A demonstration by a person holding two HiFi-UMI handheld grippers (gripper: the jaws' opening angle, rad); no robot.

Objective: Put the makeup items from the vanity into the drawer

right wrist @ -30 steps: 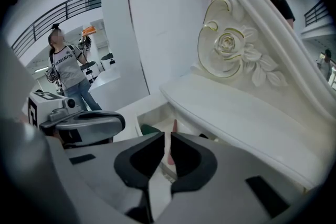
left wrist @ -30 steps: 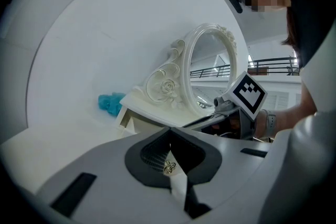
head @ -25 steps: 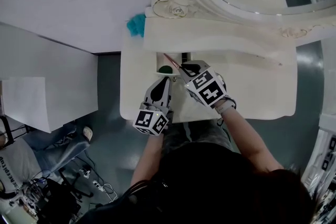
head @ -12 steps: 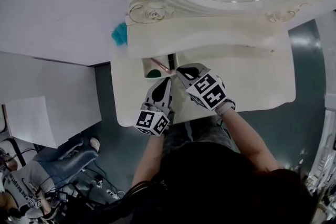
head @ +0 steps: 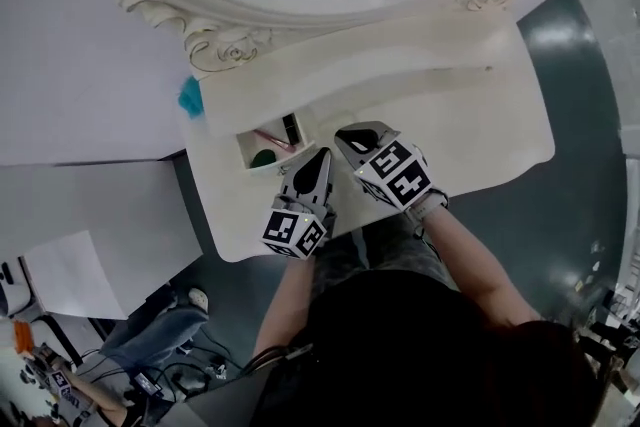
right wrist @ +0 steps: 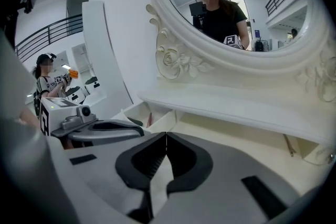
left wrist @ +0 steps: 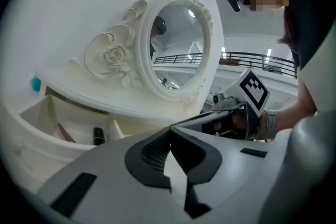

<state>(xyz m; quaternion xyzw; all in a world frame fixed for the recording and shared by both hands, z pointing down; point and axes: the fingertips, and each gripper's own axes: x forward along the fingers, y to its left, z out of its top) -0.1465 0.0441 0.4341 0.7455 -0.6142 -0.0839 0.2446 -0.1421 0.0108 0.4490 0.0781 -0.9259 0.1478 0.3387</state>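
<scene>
The person stands over the white vanity (head: 480,130) with both tools side by side above its front edge. The left gripper (head: 322,156) has its jaws pressed together with nothing between them, and its tip points toward the open drawer (head: 243,155) at the vanity's left end. The right gripper (head: 346,132) is just beside it on the right. Its jaws are also fully together and empty, and its tip hangs over the tabletop next to the drawer's right wall. The two grippers sit close together but I can't tell whether they touch.

Some makeup items are already in the drawer. A thin pinkish-red stick (head: 270,137) lies at a slant in the back part, with a small black tube (head: 290,128) to its right, and the left gripper view shows a divider wall just past the tube. A dark green round thing (head: 264,158) sits nearer the front of the drawer.

Further right, a thin pencil-like stick (right wrist: 287,145) lies on the tabletop under the raised shelf (right wrist: 236,105), well apart from both grippers.

Behind the shelf stands the big oval mirror (head: 330,3) in its carved white frame, and the grippers' marker cubes show in the glass. A small blue thing (head: 190,97) sits at the vanity's far left edge, beside the mirror's scrollwork.
</scene>
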